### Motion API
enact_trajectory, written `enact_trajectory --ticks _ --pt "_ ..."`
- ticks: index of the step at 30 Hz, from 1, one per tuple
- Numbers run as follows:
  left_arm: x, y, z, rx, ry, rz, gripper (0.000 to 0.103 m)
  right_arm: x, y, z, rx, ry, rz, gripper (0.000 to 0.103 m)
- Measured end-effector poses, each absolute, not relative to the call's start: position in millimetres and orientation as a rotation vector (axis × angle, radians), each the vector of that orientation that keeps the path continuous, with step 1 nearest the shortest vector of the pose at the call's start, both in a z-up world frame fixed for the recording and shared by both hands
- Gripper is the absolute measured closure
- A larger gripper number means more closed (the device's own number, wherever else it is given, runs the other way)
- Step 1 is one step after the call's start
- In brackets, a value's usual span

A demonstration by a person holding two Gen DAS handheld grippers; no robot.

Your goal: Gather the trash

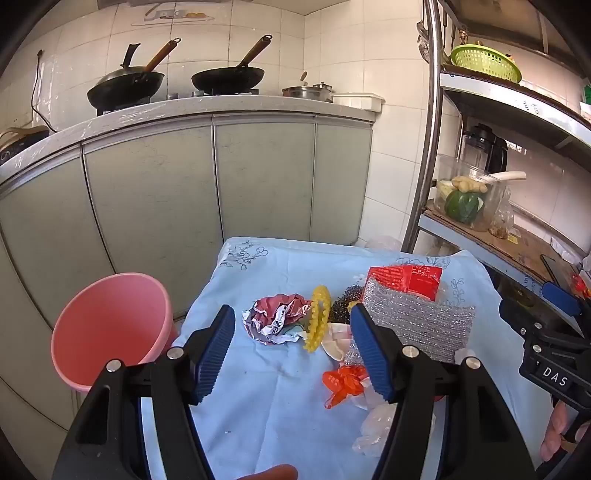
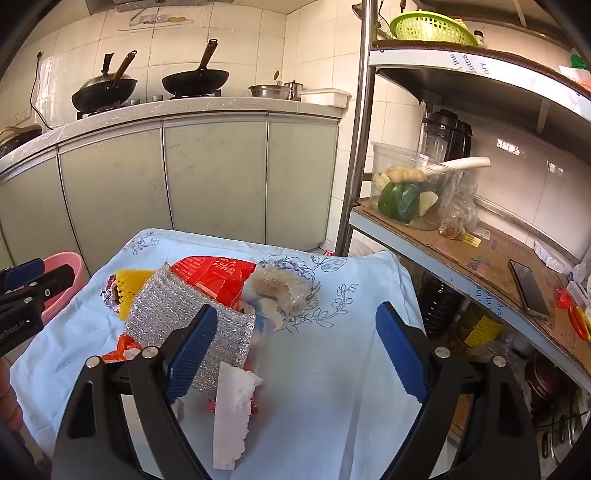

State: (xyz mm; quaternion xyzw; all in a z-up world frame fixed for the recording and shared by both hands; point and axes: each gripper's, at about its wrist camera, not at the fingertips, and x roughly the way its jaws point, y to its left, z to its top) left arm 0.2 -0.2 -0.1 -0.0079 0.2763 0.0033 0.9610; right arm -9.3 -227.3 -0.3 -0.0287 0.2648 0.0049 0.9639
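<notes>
Left claw [image 1: 291,347] tilted down over table [image 1: 266,398] with light blue floral cloth, jaws spread wide, nothing between pads. Crumpled foil wrapper [image 1: 275,319] just ahead between the fingers, not touched. Right finger [image 1: 369,354] of left claw overlapping silver bubble-wrap sheet [image 1: 417,321] in view; contact cannot be told. Right claw [image 2: 295,343] also angled down, jaws fully apart, empty, bare cloth between the pads. Left finger [image 2: 192,350] of right claw in front of the silver sheet's edge.

Trash piled mid-table: yellow foam fruit net [image 1: 317,319] upright beside the foil wrapper, dark steel scourer [image 1: 345,302] behind it, red snack bag [image 1: 406,278] leaning behind the silver sheet, orange plastic scrap [image 1: 343,382] near front, clear plastic bag [image 1: 373,424] at near edge. White foam piece [image 2: 232,410] lying close under right claw, bundle of clear wrap [image 2: 280,284] farther back on cloth. Pink bin [image 1: 110,325] on floor just left of table, open, inside looks bare.

Behind: grey cabinets [image 1: 184,192], two woks [image 1: 225,77] on stove. Metal shelf rack [image 2: 461,236] at right, with phone [image 2: 528,288], container of vegetables [image 2: 406,192], green basket [image 2: 432,26]. Bit of a person's finger [image 1: 273,472] at bottom edge of left view.
</notes>
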Motion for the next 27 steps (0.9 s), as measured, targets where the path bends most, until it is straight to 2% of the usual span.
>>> enact_trajectory --ticks 27 --pt "-1.6 2.4 3.8 -0.021 0.556 0.007 0.039 -9.9 -224.3 0.3 -0.064 0.538 0.008 0.015"
